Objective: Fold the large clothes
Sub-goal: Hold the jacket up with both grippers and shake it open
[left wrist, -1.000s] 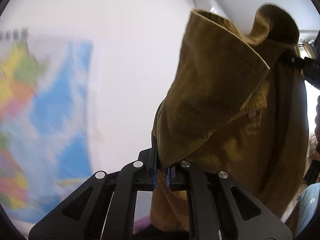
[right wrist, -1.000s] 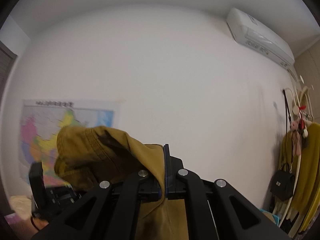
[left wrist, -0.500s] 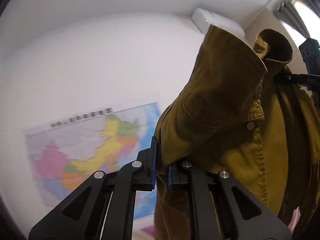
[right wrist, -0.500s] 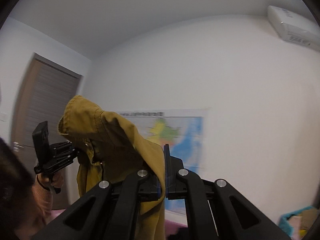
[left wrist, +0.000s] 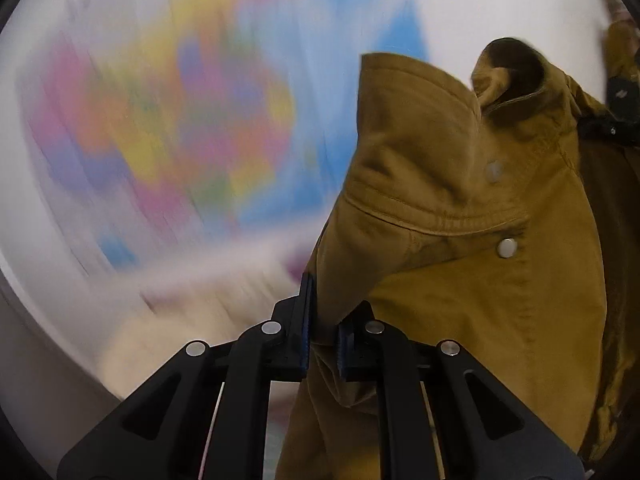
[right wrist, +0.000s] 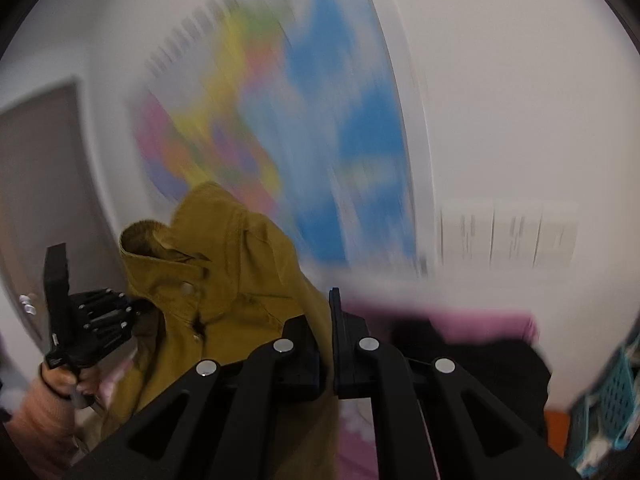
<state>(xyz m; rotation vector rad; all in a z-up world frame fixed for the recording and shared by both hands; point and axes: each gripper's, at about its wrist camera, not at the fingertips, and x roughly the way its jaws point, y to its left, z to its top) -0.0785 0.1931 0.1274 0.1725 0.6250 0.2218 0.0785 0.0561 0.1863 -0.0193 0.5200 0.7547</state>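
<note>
A mustard-yellow snap-button jacket [left wrist: 460,280] hangs in the air between my two grippers. In the left wrist view my left gripper [left wrist: 324,316] is shut on a fold of its cloth near the collar, and the jacket spreads up and to the right. At the far right edge the right gripper [left wrist: 604,128] shows dark against the fabric. In the right wrist view my right gripper [right wrist: 327,316] is shut on the jacket's [right wrist: 224,280] edge. The left gripper [right wrist: 136,304], held by a hand [right wrist: 60,380], grips the collar side at the left.
A colourful wall map [right wrist: 280,120] blurs behind the jacket. A brown door [right wrist: 40,200] stands at the left. Below lie pink bedding [right wrist: 480,324] and a dark garment [right wrist: 472,360]. A teal basket [right wrist: 616,392] sits at the right edge.
Both cameras have swung downward fast, so the background is smeared and the map fills the views. The bed has come into sight. Both grippers keep their hold on the jacket.
</note>
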